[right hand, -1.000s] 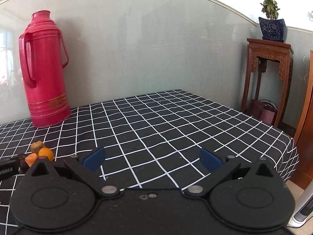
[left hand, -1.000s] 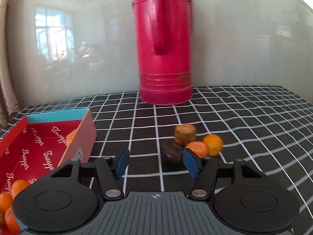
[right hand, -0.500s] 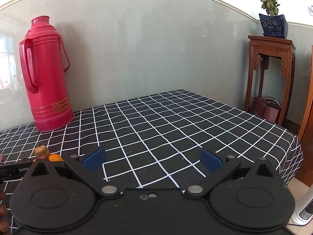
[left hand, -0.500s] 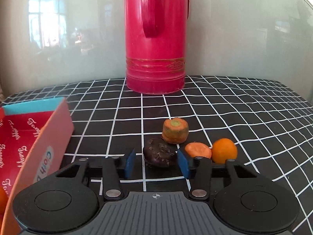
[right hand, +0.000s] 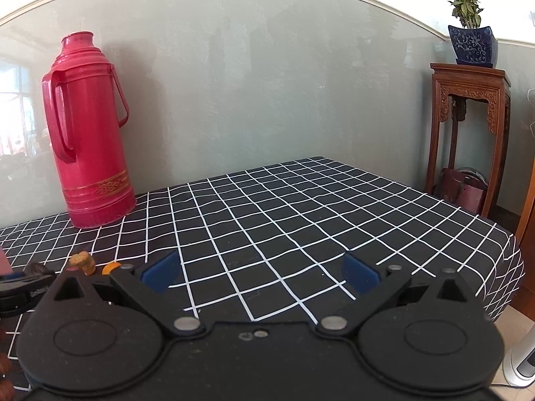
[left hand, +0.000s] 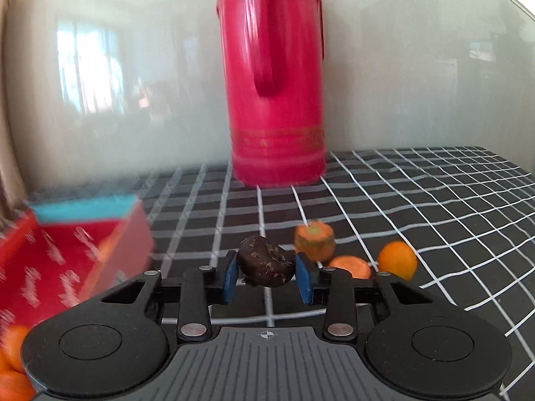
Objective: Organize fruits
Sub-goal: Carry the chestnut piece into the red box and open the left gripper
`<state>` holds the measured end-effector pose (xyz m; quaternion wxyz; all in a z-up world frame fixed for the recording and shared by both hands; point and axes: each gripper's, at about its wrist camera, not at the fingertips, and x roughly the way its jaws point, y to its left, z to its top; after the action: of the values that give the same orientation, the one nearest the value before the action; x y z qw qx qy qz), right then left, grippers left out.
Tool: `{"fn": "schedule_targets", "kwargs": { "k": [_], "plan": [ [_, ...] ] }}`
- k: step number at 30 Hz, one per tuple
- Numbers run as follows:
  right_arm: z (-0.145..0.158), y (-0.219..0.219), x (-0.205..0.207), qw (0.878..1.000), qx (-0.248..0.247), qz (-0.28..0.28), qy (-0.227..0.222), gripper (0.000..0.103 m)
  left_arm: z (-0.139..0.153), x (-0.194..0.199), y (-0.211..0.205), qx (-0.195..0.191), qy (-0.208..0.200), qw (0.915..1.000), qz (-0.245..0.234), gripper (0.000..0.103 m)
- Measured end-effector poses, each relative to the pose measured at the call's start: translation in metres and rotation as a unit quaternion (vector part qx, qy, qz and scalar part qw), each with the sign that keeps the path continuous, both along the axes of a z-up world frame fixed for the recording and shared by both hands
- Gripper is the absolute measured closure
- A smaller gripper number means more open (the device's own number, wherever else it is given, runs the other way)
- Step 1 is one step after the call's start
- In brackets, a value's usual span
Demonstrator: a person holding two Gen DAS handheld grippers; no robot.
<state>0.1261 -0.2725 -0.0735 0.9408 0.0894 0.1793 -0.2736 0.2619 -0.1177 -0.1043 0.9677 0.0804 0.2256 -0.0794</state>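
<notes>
A: What is the left hand-held gripper (left hand: 266,279) doing?

B: Its jaws are closing, and the dark brown, rough-skinned round fruit (left hand: 266,266) sits between its blue pads (left hand: 230,280), which press on both flanks. The fruit looks raised a little off the black counter with the white grid cloth (left hand: 418,200), though blur makes that hard to judge.

A: Where are the other pieces?

B: Just right of the gripped fruit. An orange stub with a greenish cut top (left hand: 314,240) stands upright behind; a flat orange slice (left hand: 351,266) lies nearer the camera, and a small round orange fruit (left hand: 397,260) sits just beside the slice on its right.

A: And the box?

B: The red cardboard box with white lettering and a light blue rim (left hand: 63,260) is at the left, open on top. Orange fruits (left hand: 13,347) show at its near corner.

A: The right hand-held gripper (right hand: 260,270)?

B: Its jaws stand wide apart with only the gridded cloth between them, well to the right of the fruit group.

A: Anything at the back?

B: A tall red plastic thermos flask with a handle (right hand: 88,133) stands upright on the counter against the wall.
</notes>
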Motion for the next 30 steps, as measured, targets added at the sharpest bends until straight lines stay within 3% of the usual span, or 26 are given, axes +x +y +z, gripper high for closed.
{"fn": "schedule_targets", "kwargs": {
  "k": [5,8,16,23,24,28,30],
  "plan": [
    [0.001,0.008,0.001,1.000,-0.004,0.013,-0.004,0.006,0.021,-0.021,0.024,0.018,-0.061,0.9964,0.056,0.066],
    [0.001,0.016,0.004,1.000,-0.011,0.024,-0.001,0.006,0.032,-0.023,0.051,0.017,-0.072,0.9910,0.111,0.066],
    [0.003,0.044,0.012,0.998,-0.029,0.061,0.000,0.006,0.034,-0.008,0.140,-0.009,-0.011,0.9694,0.245,0.066],
    [0.006,0.070,0.020,0.995,-0.039,0.097,-0.005,0.006,0.019,-0.004,0.186,-0.042,0.062,0.9543,0.289,0.065],
    [0.007,0.074,0.022,0.994,-0.041,0.103,-0.006,0.006,0.019,-0.005,0.191,-0.051,0.066,0.9527,0.292,0.058],
    [0.006,0.089,0.027,0.991,-0.046,0.127,-0.005,0.006,0.022,-0.015,0.195,-0.070,0.059,0.9591,0.268,0.044],
    [0.005,0.096,0.031,0.989,-0.049,0.136,-0.002,0.006,0.026,-0.022,0.194,-0.075,0.049,0.9633,0.253,0.029]
  ]
}}
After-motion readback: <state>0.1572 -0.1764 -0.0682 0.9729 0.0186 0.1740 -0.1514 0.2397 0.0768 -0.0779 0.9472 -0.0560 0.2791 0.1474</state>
